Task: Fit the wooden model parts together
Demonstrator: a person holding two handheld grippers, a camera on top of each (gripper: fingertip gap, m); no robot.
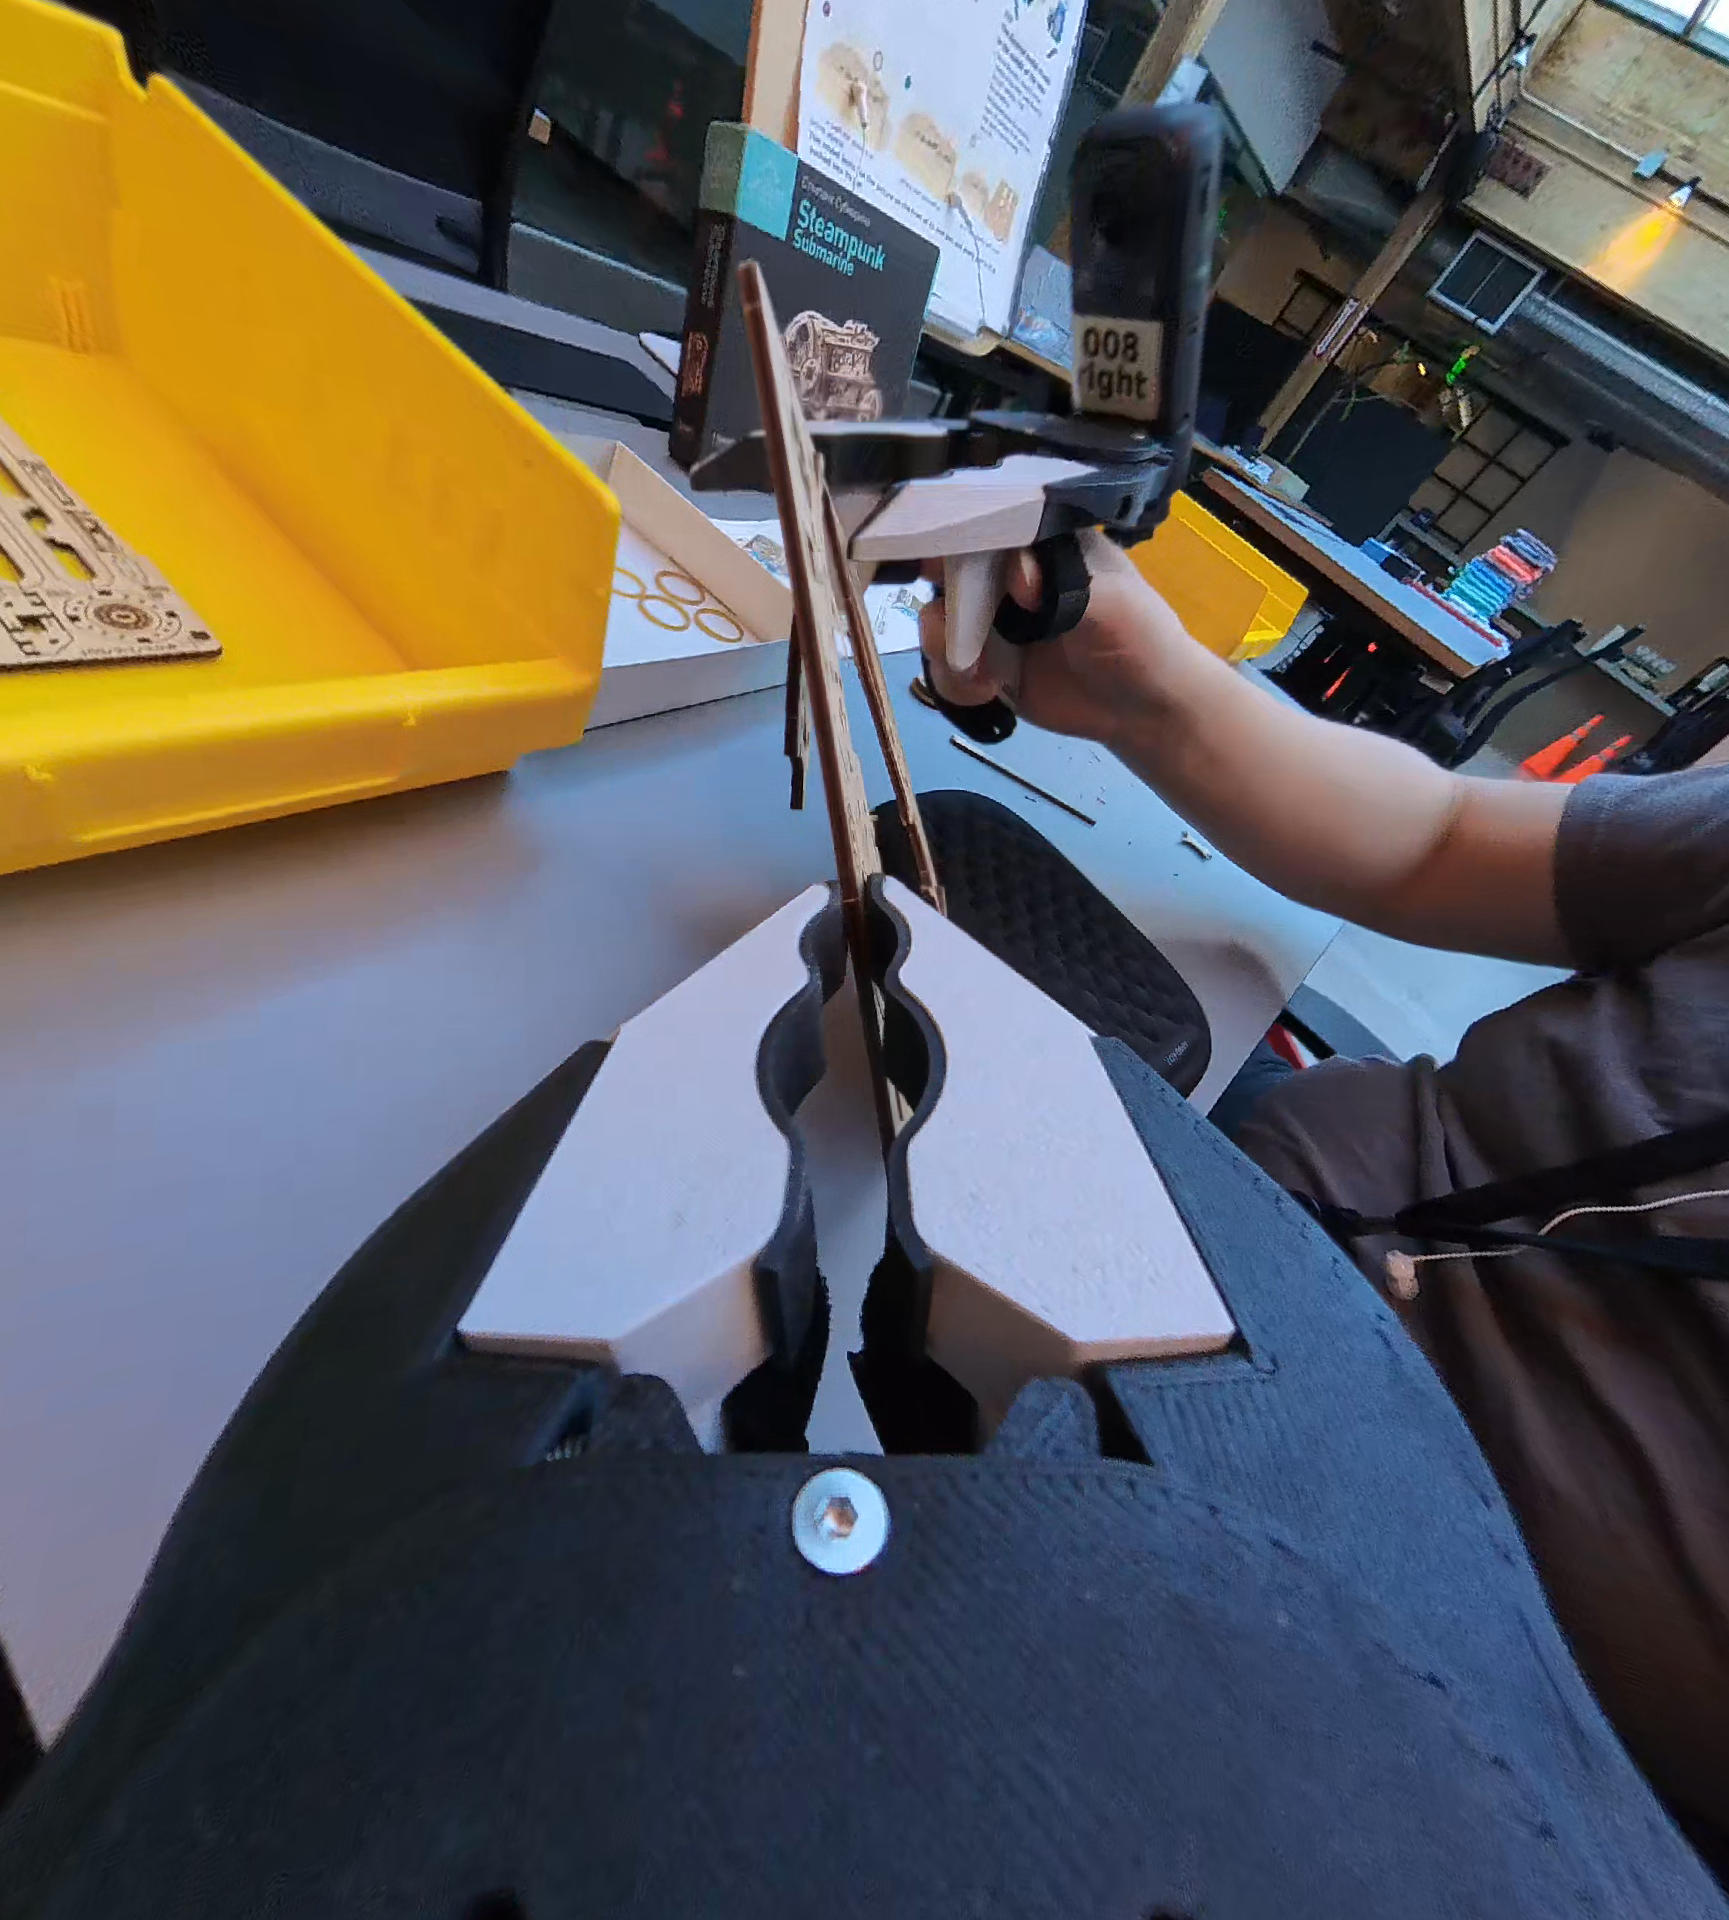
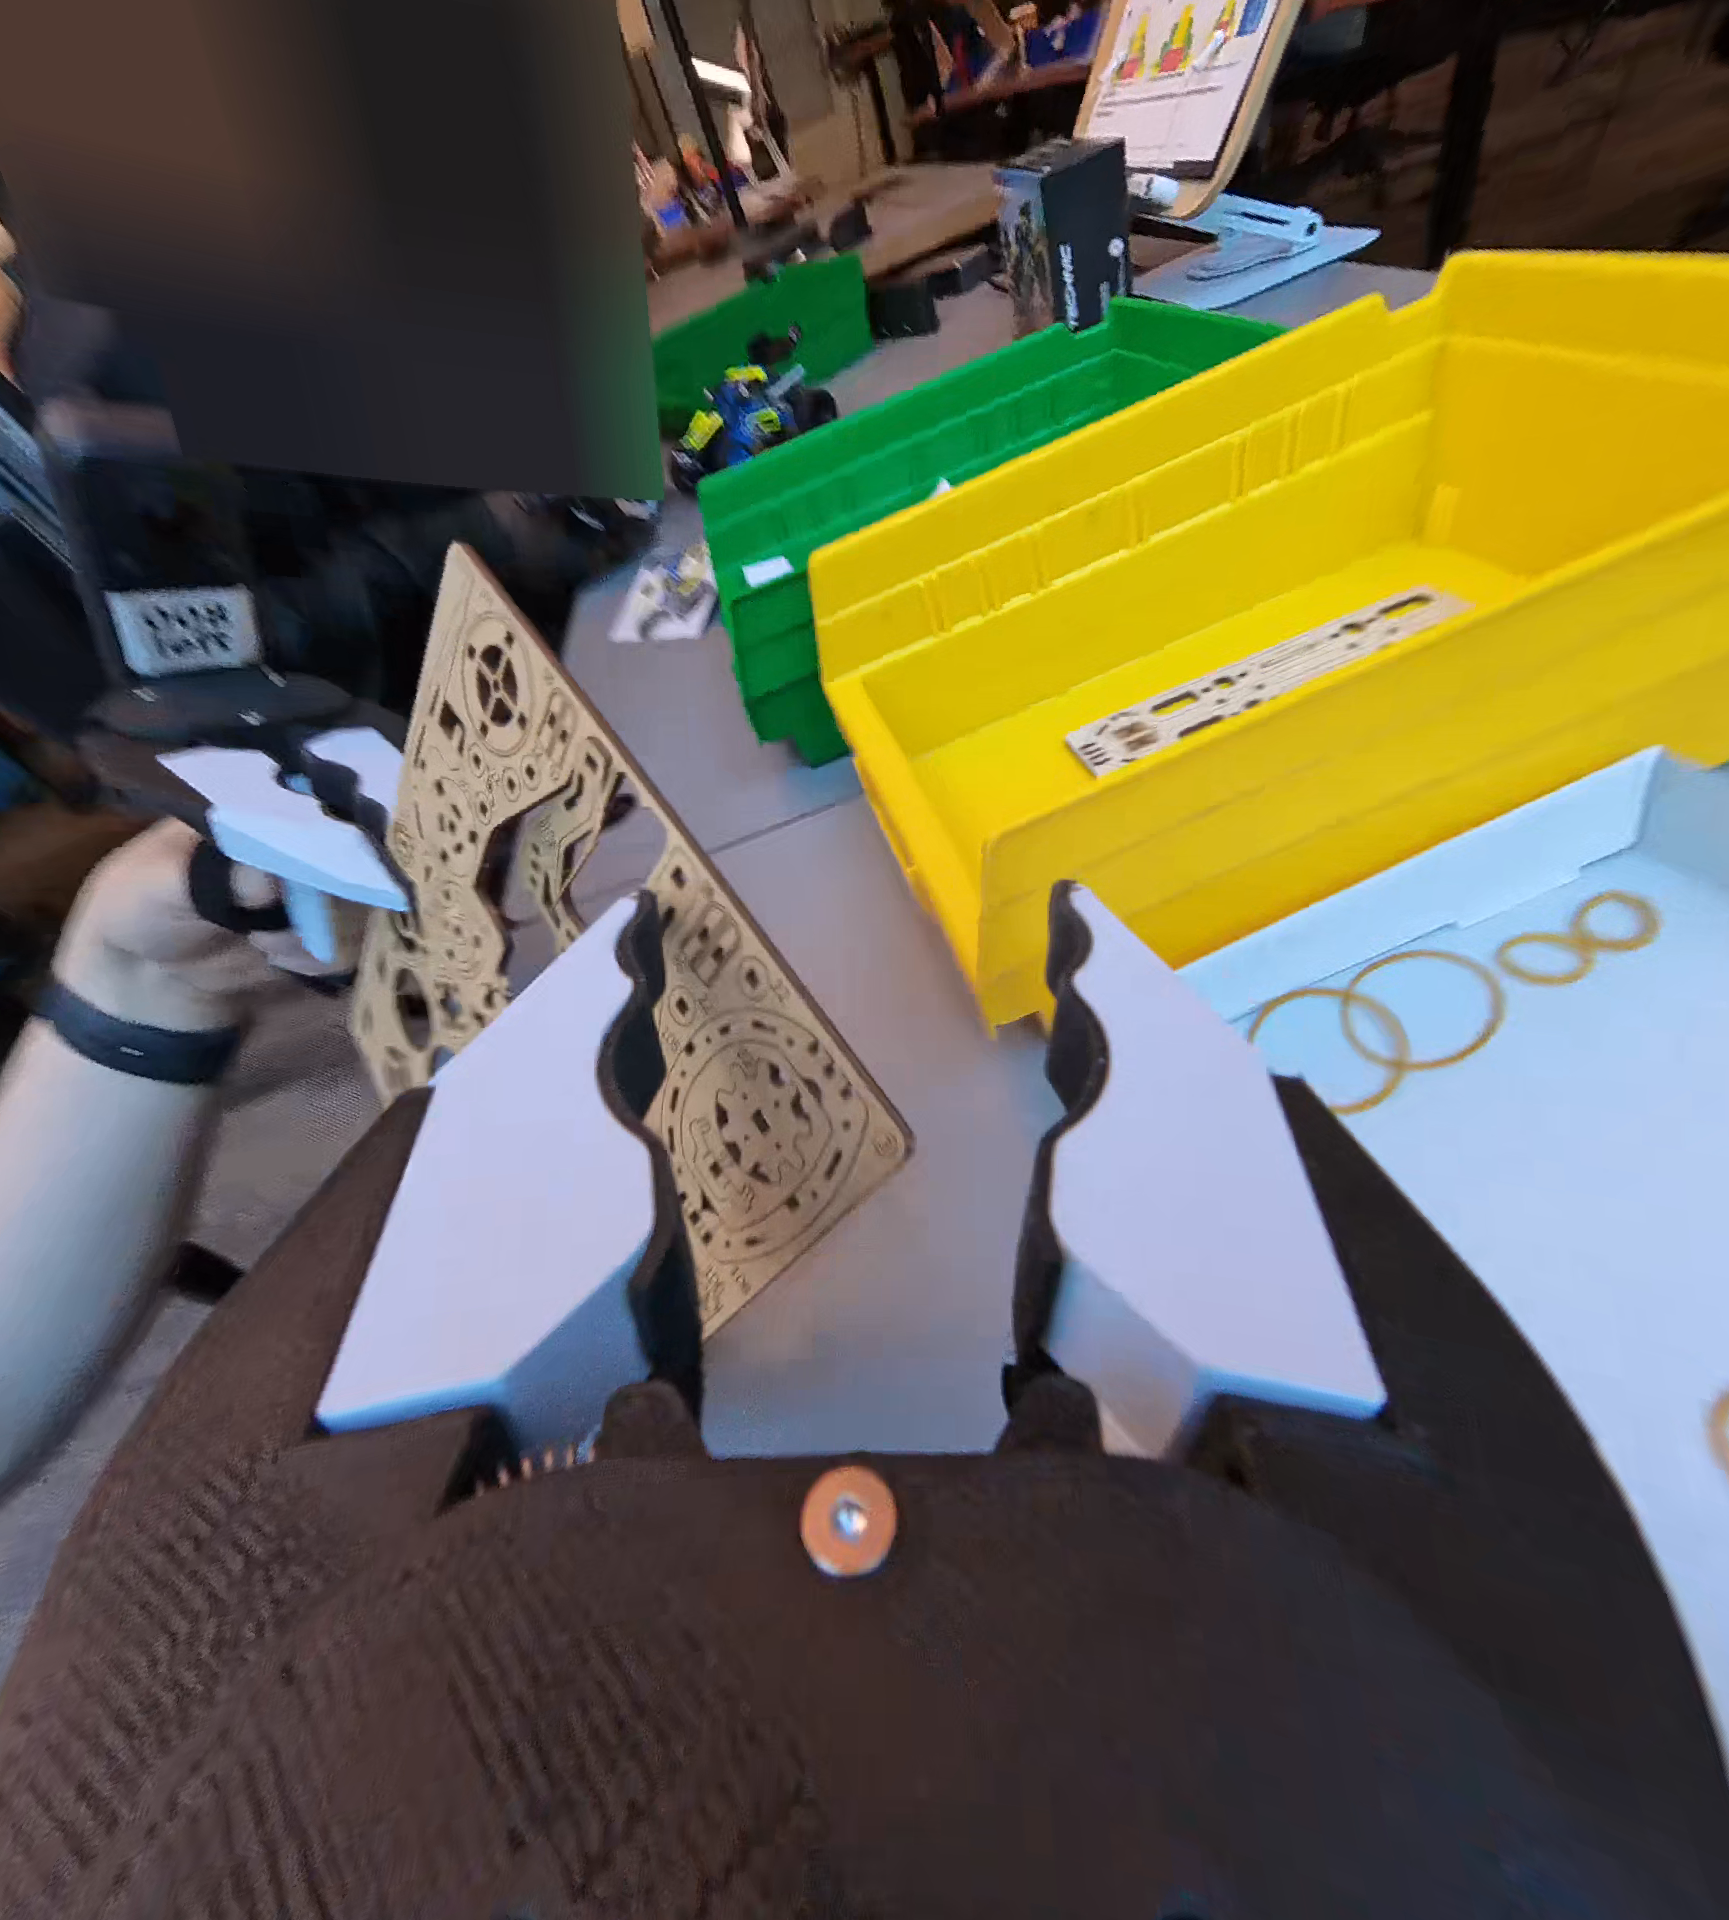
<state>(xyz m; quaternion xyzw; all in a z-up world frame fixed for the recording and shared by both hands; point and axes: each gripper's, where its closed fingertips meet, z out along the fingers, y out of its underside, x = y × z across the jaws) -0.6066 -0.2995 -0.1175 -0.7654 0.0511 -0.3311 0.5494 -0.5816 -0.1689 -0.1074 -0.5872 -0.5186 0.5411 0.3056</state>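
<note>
My left gripper [image 1: 855, 896] is shut on the bottom edge of a thin laser-cut wooden sheet [image 1: 816, 623] and holds it upright above the grey table. In the right wrist view the same sheet [image 2: 527, 831] shows face-on, with the left gripper [image 2: 377, 831] clamped on its left edge. My right gripper [image 2: 852, 902] is open and empty. One corner of the sheet shows in the gap between its fingers. In the left wrist view the right gripper [image 1: 829, 494] reaches the sheet's upper part from the right. A second wooden sheet [image 1: 29, 540] lies in the yellow bin [image 1: 372, 499].
The yellow bin [image 2: 1203, 821] with the second sheet [image 2: 1265, 670] stands beside green bins [image 2: 943, 468]. A white tray [image 2: 1566, 1195] holds several rubber bands [image 2: 1421, 1008]. The kit box [image 1: 808, 301] and an instruction sheet [image 1: 933, 104] stand behind. A black mat [image 1: 1047, 914] lies on the table.
</note>
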